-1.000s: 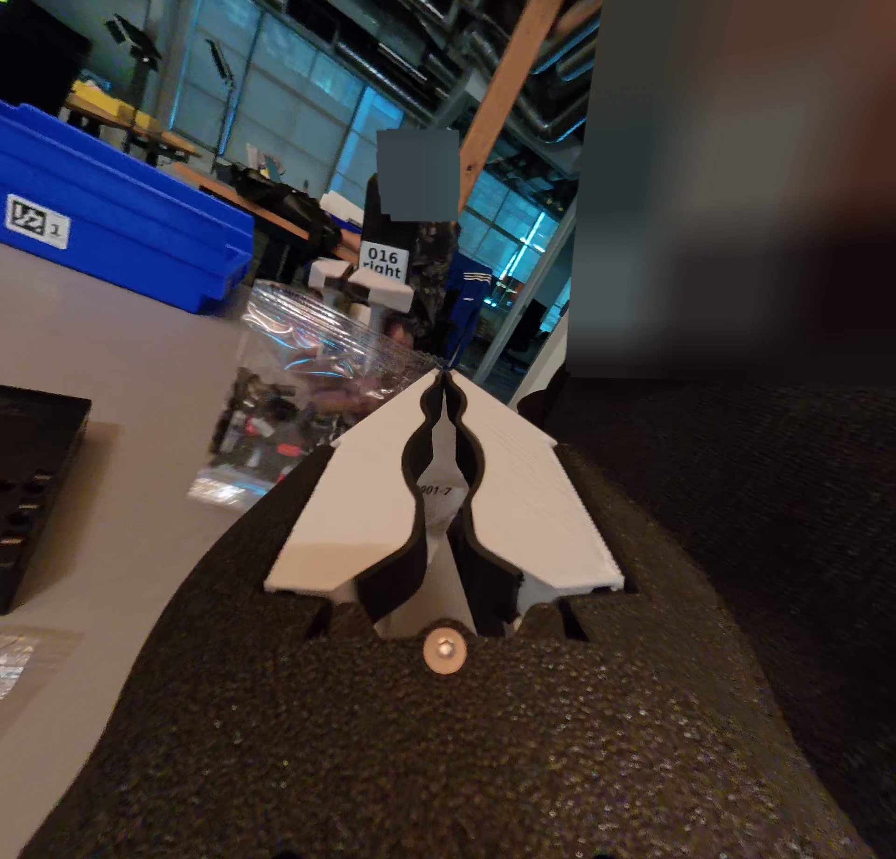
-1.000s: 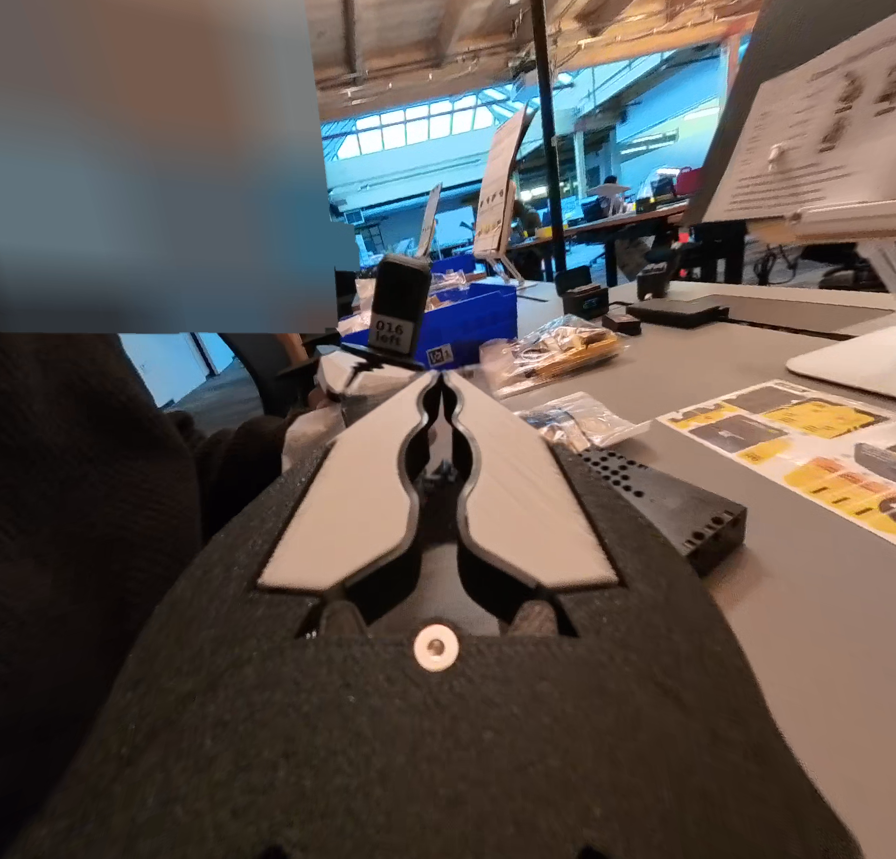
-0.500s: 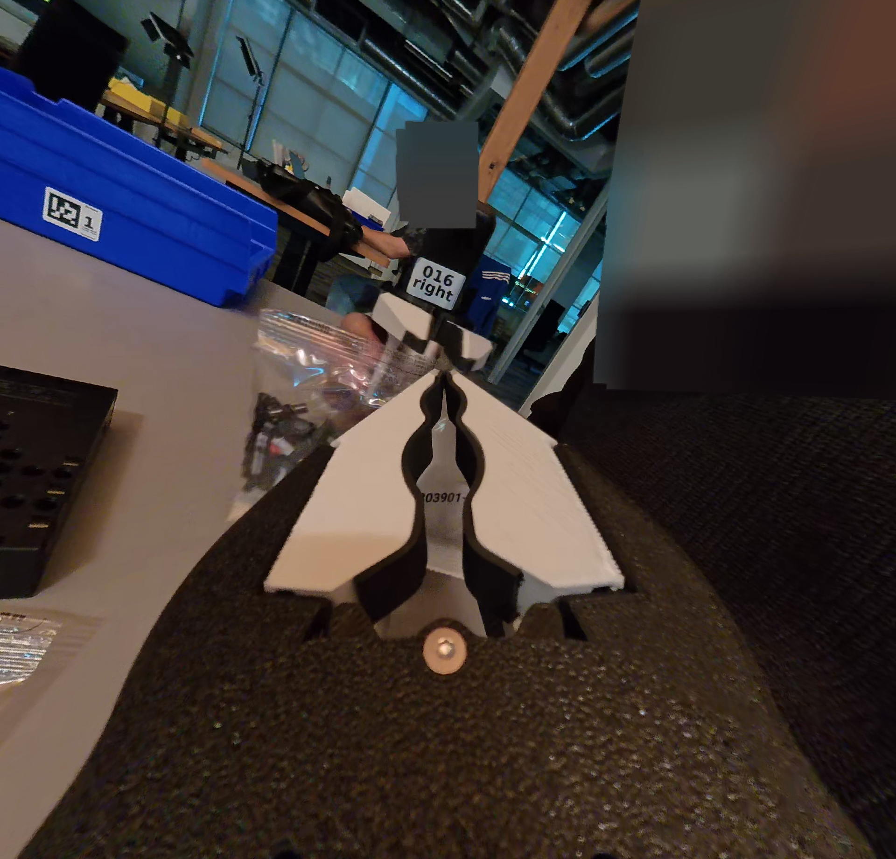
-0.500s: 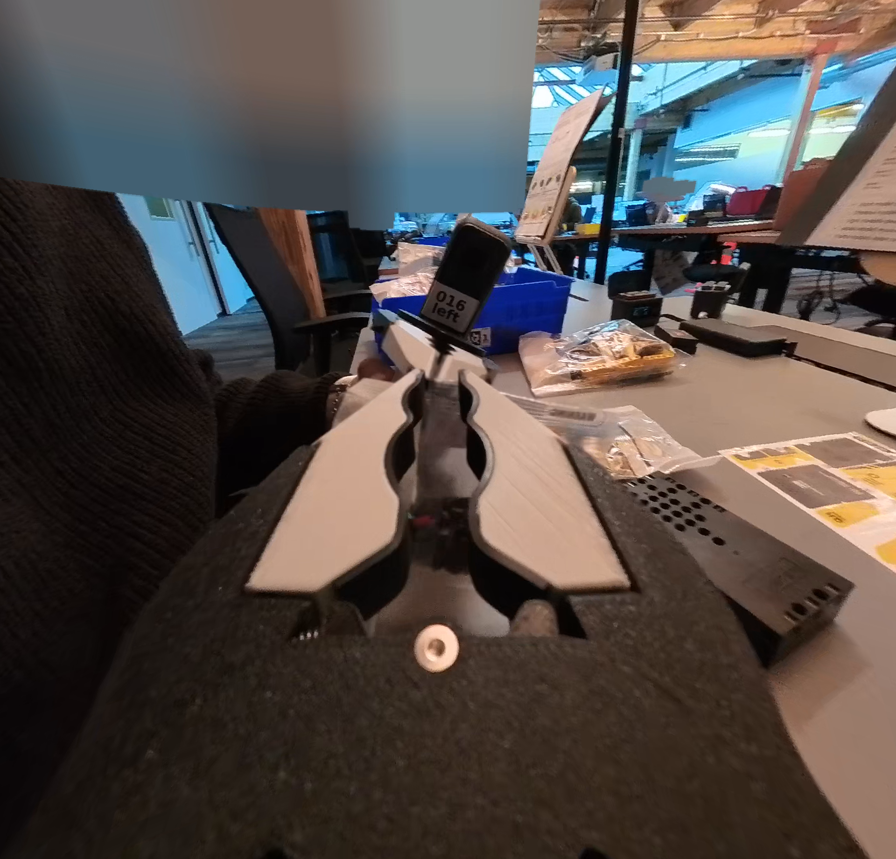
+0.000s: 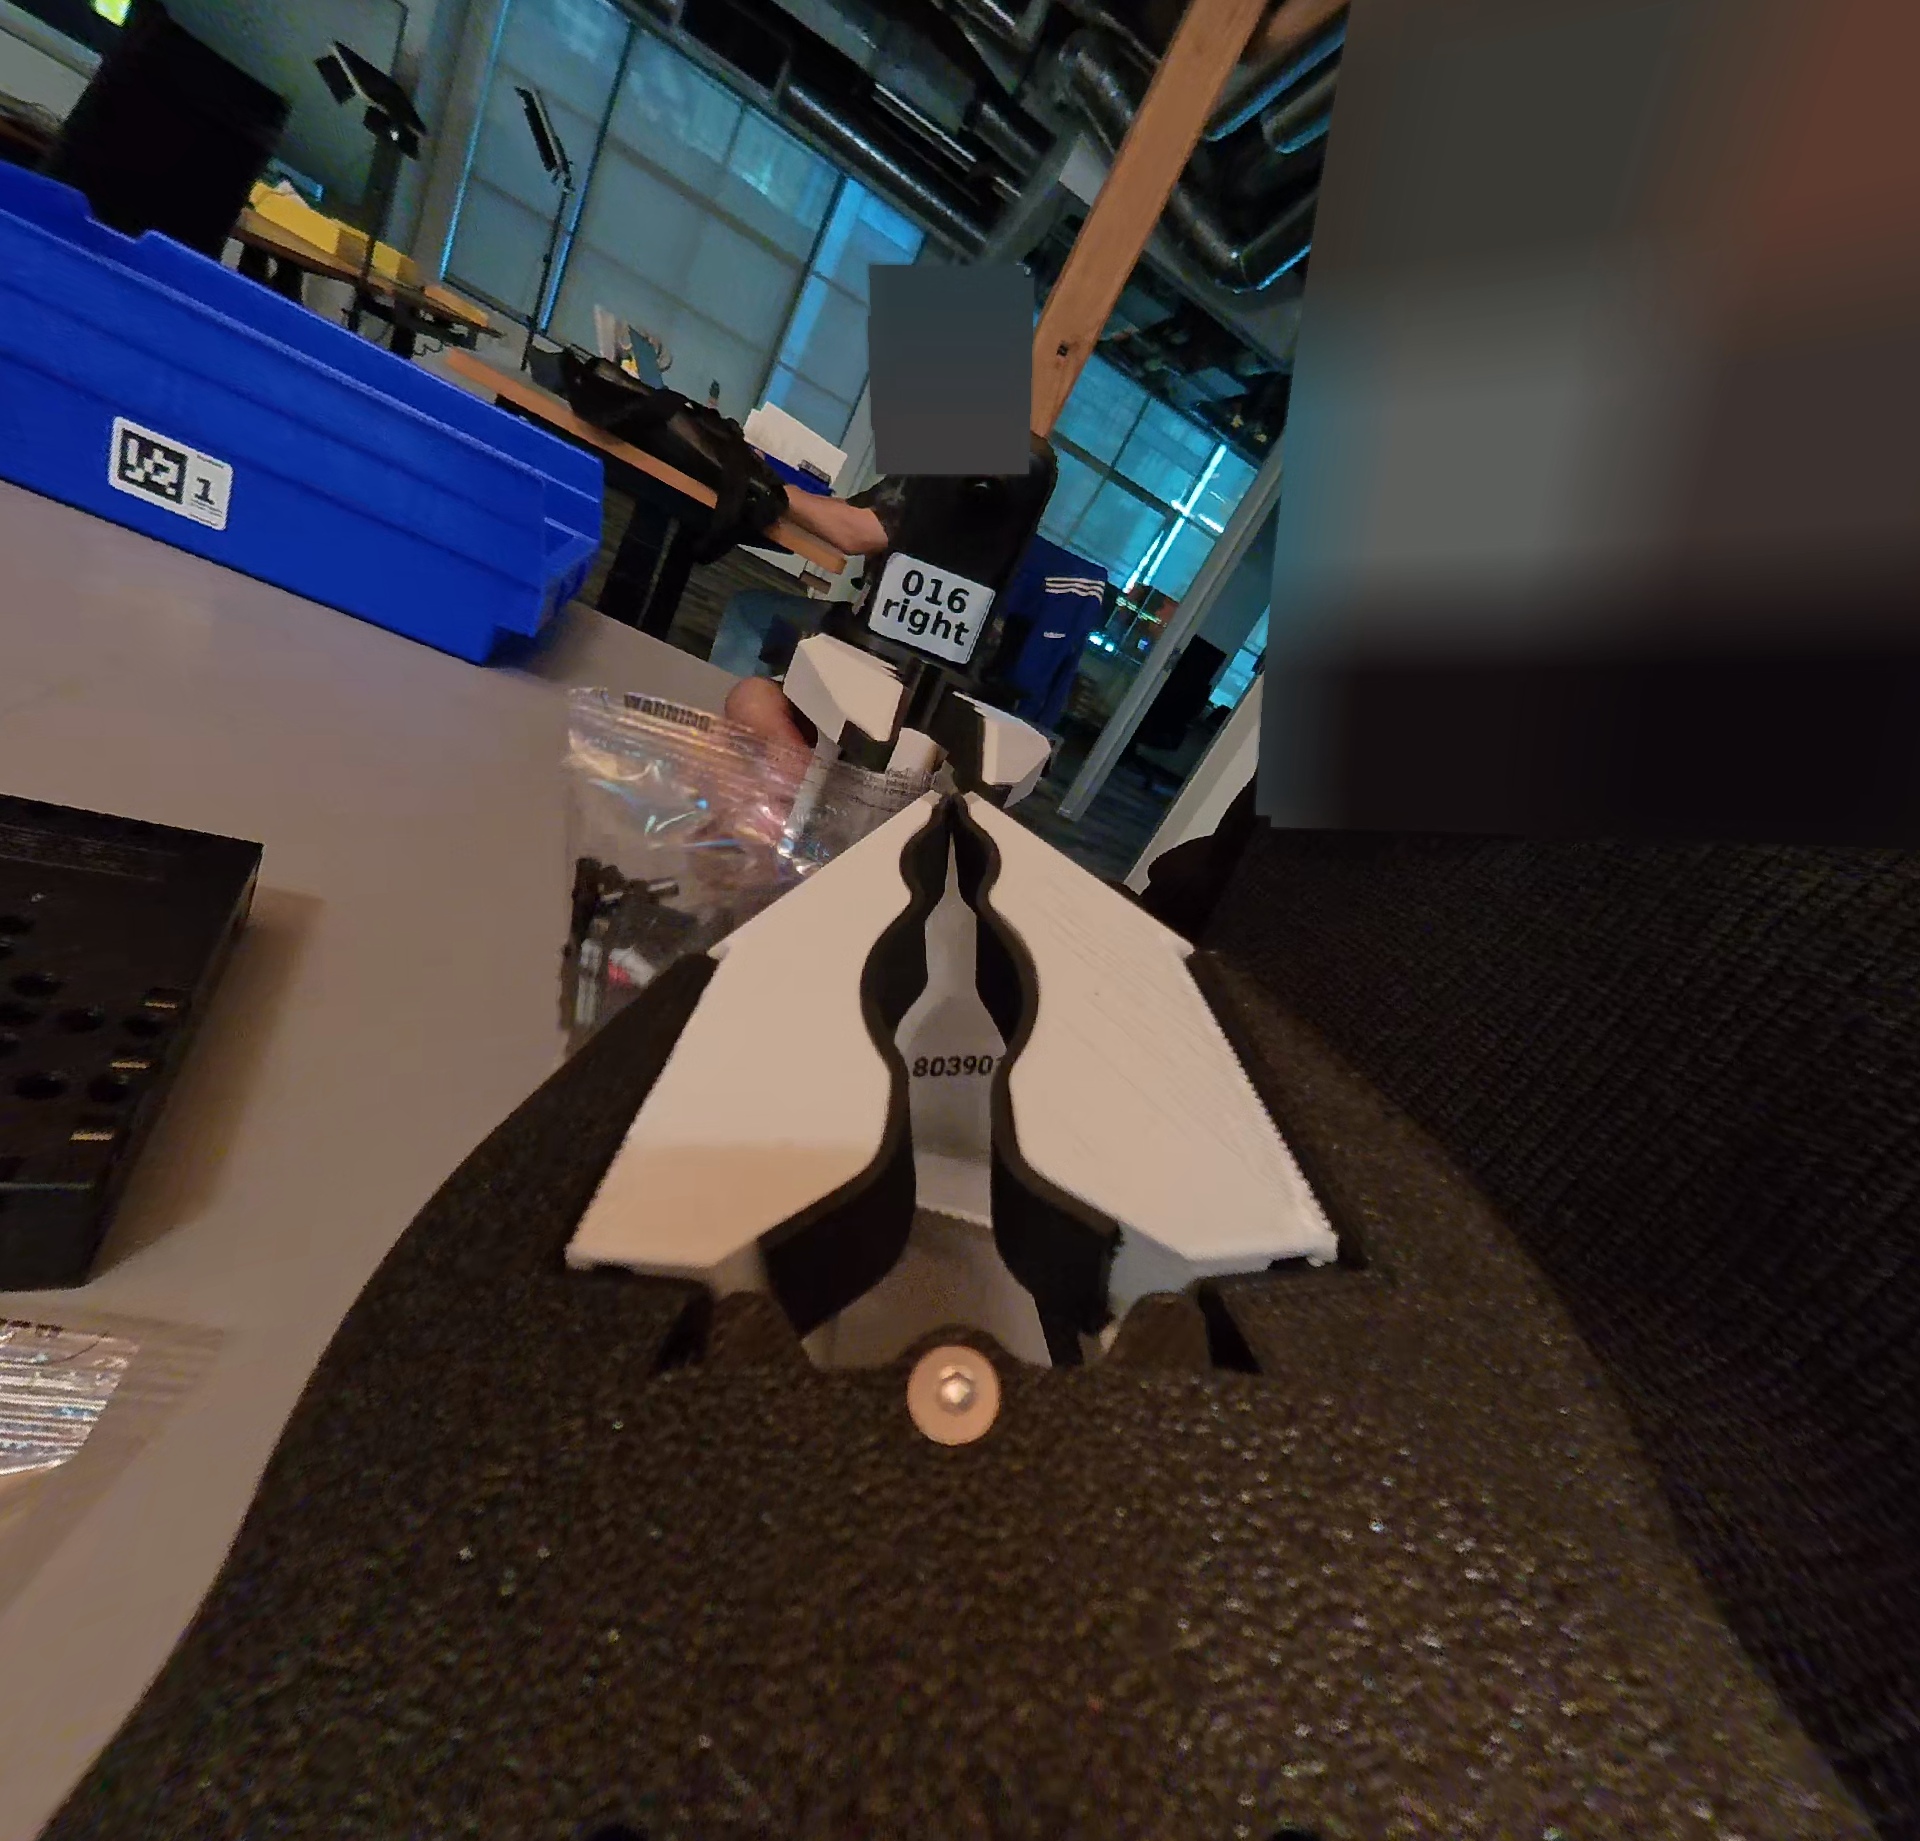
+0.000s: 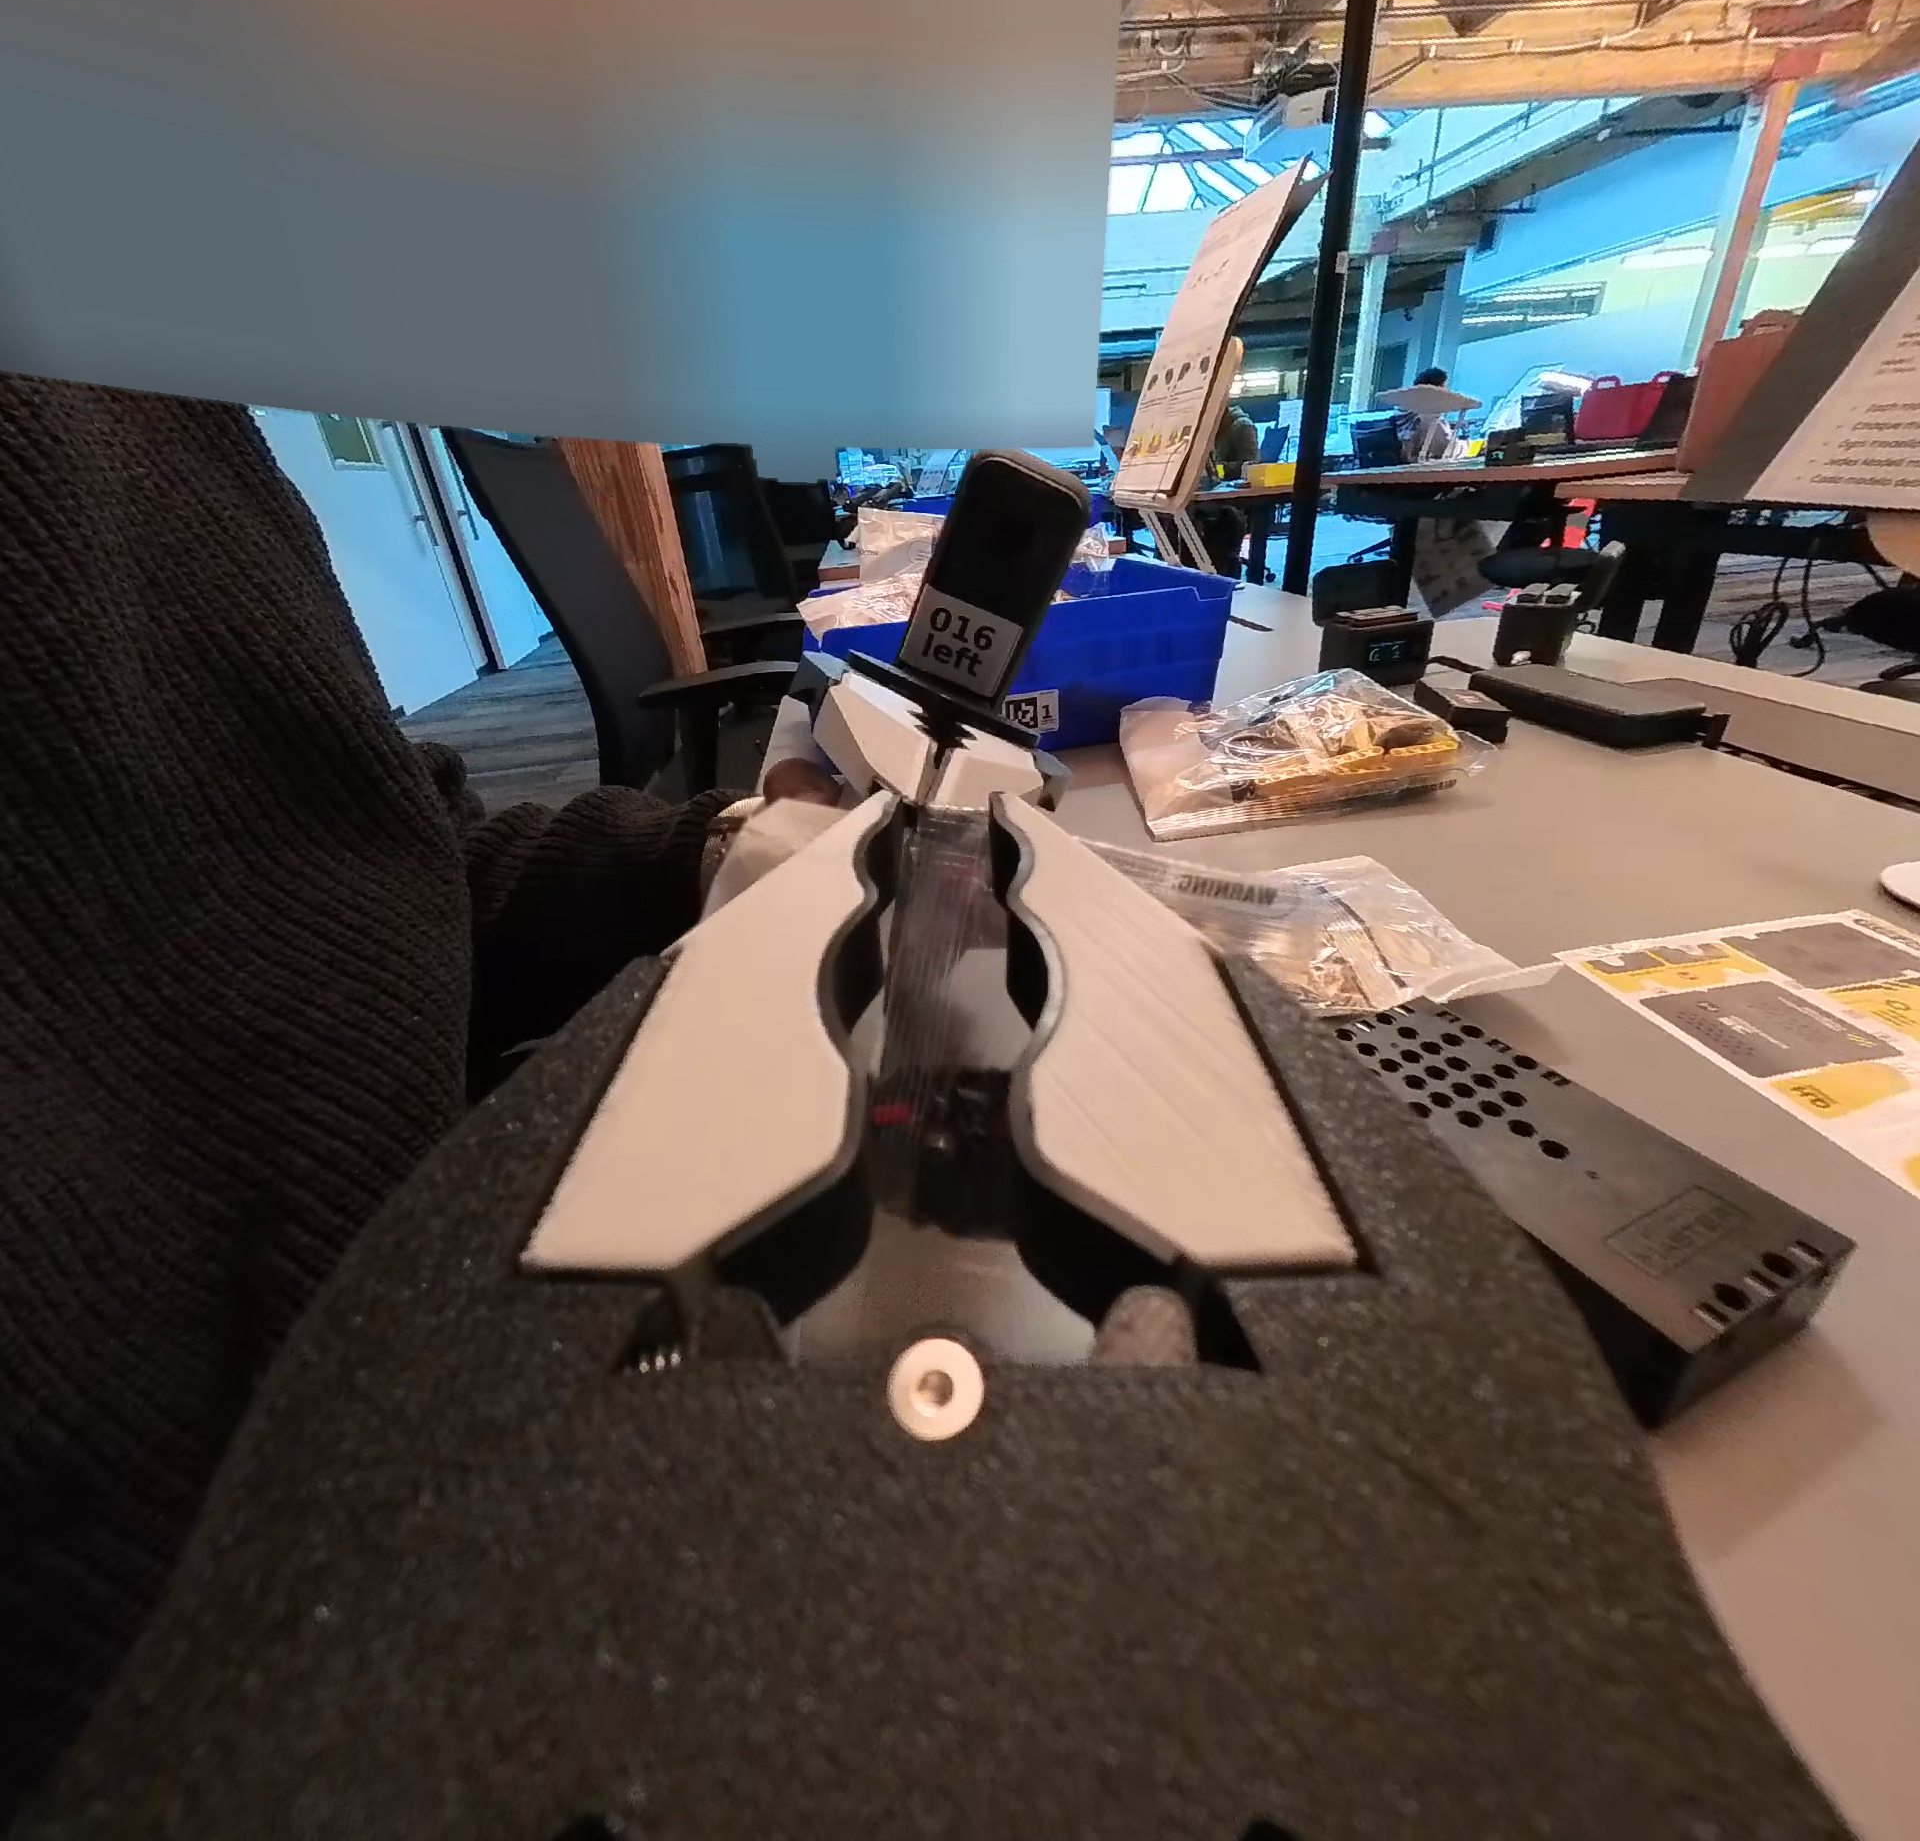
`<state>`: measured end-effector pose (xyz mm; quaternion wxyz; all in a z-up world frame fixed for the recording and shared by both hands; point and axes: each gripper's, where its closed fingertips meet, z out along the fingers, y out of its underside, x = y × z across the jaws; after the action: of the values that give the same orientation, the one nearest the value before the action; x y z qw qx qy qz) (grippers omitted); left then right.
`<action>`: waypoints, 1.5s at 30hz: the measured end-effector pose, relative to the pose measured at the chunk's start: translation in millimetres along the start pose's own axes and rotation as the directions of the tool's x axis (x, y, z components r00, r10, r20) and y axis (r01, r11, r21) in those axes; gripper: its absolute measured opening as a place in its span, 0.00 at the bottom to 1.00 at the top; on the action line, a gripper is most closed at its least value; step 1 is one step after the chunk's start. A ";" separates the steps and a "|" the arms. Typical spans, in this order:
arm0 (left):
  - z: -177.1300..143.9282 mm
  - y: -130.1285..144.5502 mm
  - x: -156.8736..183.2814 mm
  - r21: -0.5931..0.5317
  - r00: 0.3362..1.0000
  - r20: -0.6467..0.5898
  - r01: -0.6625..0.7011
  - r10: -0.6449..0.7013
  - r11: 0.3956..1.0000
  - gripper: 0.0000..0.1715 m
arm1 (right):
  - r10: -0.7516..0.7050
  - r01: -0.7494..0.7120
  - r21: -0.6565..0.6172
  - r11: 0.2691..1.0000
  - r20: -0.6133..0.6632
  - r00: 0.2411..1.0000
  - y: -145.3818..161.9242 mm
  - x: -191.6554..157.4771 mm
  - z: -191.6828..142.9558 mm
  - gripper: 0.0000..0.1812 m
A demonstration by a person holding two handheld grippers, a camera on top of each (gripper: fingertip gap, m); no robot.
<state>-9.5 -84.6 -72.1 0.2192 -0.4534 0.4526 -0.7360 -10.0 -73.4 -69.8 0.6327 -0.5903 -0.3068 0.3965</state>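
A clear plastic bag of small dark parts [image 5: 675, 804] lies at the edge of the grey table [image 5: 312, 752]. My left gripper [image 5: 951, 799] is shut on the bag's near part; a white label on the bag shows between its fingers. My right gripper [image 6: 945, 804] faces the left one [image 6: 940, 752], tip to tip. Its fingers stand a little apart, and the bag [image 6: 935, 960] runs through the gap. In the left wrist view the right gripper [image 5: 920, 726] shows at the far end of the bag with its fingers parted.
A black perforated box [image 6: 1610, 1168] lies right of my right gripper and also shows in the left wrist view [image 5: 83, 1012]. Two more parts bags [image 6: 1288, 742] [image 6: 1340, 939], a printed sheet [image 6: 1766, 1002] and a blue bin [image 6: 1143, 628] are on the table. A dark knitted sleeve [image 6: 208, 856] is close. The tips of both grippers are at nearly the same place.
My right gripper went from shut to slightly parted and turned so that more of the table shows. The left gripper stayed shut on the bag, and the two grippers came closer together.
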 end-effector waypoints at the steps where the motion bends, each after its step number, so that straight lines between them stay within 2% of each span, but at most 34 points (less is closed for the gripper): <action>1: 0.1 -0.1 0.3 0.000 1.000 -0.001 -0.002 0.002 1.000 0.00 | 0.001 -0.001 0.001 1.000 0.002 1.000 -0.2 -0.1 -0.1 0.09; 4: -0.2 -0.6 -0.7 0.004 1.000 0.005 0.000 0.000 1.000 0.00 | -0.005 0.005 -0.001 1.000 -0.023 1.000 0.0 4.1 -1.0 0.05; 15: -3.0 -4.3 -6.2 0.019 0.999 0.046 -0.024 0.023 1.000 0.00 | -0.037 0.036 -0.010 0.999 -0.121 0.992 0.3 19.0 -4.3 0.05; 23: -3.2 -4.9 -5.8 0.023 0.998 0.051 -0.036 0.035 0.999 0.00 | -0.041 0.038 -0.028 0.999 -0.121 0.992 3.5 18.5 -2.5 0.05; 28: -2.3 -3.6 -5.0 0.015 0.998 0.045 -0.037 0.036 0.999 0.00 | -0.072 0.069 -0.025 0.997 -0.120 0.990 2.5 16.4 -2.8 0.01; 33: -1.7 -2.7 -3.2 0.011 0.999 0.035 -0.037 0.037 0.999 0.00 | -0.044 0.041 -0.028 0.999 -0.112 0.993 4.1 16.2 -1.9 0.01; 40: -1.1 -1.8 -1.8 0.007 0.999 0.026 -0.036 0.036 0.999 0.00 | -0.176 0.169 -0.057 0.984 -0.160 0.971 4.8 14.9 0.1 0.00; 45: -1.2 -1.9 -2.1 0.008 0.999 0.027 -0.035 0.035 0.999 0.00 | -0.173 0.166 -0.061 0.984 -0.160 0.972 6.1 15.3 0.7 0.00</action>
<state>-9.3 -81.5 -71.7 0.2400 -0.4544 0.4543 -0.7277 -3.9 -59.9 -77.0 0.6734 -0.6075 -0.3118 0.2834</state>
